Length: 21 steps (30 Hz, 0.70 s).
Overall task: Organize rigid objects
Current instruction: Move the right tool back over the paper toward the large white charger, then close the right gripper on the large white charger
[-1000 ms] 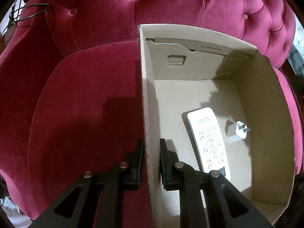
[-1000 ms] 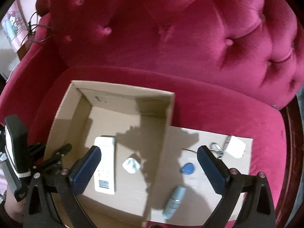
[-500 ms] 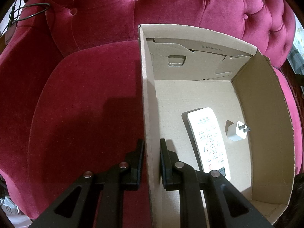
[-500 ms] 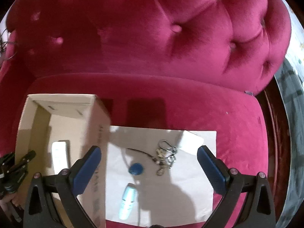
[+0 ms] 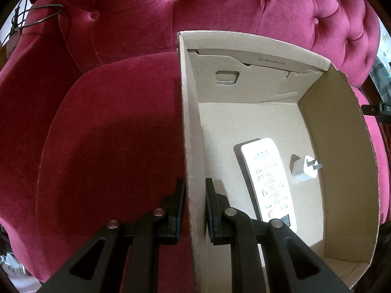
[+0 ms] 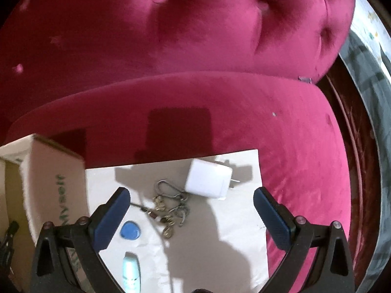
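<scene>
My left gripper (image 5: 194,190) is shut on the left wall of an open cardboard box (image 5: 189,122) that stands on a red velvet sofa. Inside the box lie a white remote control (image 5: 266,175) and a small white plug adapter (image 5: 303,169). My right gripper (image 6: 191,201) is open and empty above a white sheet (image 6: 232,244) on the seat. On the sheet lie a white charger cube (image 6: 207,182), a bunch of keys (image 6: 171,207), a blue tag (image 6: 130,230) and a pale tube (image 6: 130,273). The box wall (image 6: 53,190) shows at the left.
The tufted sofa back (image 5: 220,5) rises behind the box. The bare seat cushion (image 5: 110,134) lies to the box's left. A dark wooden frame (image 6: 347,127) and floor edge the sofa on the right. A wire loop (image 5: 41,17) hangs at the far left.
My right gripper has swung right and moved down, from over the box to close above the keys and charger cube. My left gripper and the box have not moved.
</scene>
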Available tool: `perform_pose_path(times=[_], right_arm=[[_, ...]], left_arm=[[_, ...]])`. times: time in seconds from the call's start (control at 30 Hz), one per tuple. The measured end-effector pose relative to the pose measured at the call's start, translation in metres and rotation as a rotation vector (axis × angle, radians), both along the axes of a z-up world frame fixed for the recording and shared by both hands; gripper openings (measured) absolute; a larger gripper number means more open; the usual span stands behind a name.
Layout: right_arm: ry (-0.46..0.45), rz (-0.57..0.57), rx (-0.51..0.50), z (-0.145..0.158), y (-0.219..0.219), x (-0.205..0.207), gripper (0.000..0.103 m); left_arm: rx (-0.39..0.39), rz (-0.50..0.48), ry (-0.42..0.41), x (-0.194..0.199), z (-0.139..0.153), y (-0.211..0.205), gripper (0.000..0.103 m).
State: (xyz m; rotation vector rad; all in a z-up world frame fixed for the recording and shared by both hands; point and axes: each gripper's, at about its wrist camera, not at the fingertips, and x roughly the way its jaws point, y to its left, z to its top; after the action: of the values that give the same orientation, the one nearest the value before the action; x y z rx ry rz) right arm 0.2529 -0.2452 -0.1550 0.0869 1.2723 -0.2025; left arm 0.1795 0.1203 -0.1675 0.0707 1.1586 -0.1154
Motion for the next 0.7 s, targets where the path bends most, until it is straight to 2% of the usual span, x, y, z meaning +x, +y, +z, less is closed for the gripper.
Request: perform_pose_path(times=[0.33, 0.57, 0.7], right_arm=[[0.066, -0.069, -0.006, -0.043, -0.029, 0.02, 0.103], [0.097, -0.114, 0.04, -0.062, -0.044, 0.027, 0.102], [0.1, -0.114, 0.042, -0.066, -0.047, 0.031, 0.092]], left_arm=[[-0.001, 0.005, 0.006, 0.002, -0.001, -0.001, 0.017], [0.001, 0.004, 0.008, 0.003, -0.001, -0.001, 0.017], [0.008, 0.002, 0.008, 0.003, -0.002, -0.002, 0.017]])
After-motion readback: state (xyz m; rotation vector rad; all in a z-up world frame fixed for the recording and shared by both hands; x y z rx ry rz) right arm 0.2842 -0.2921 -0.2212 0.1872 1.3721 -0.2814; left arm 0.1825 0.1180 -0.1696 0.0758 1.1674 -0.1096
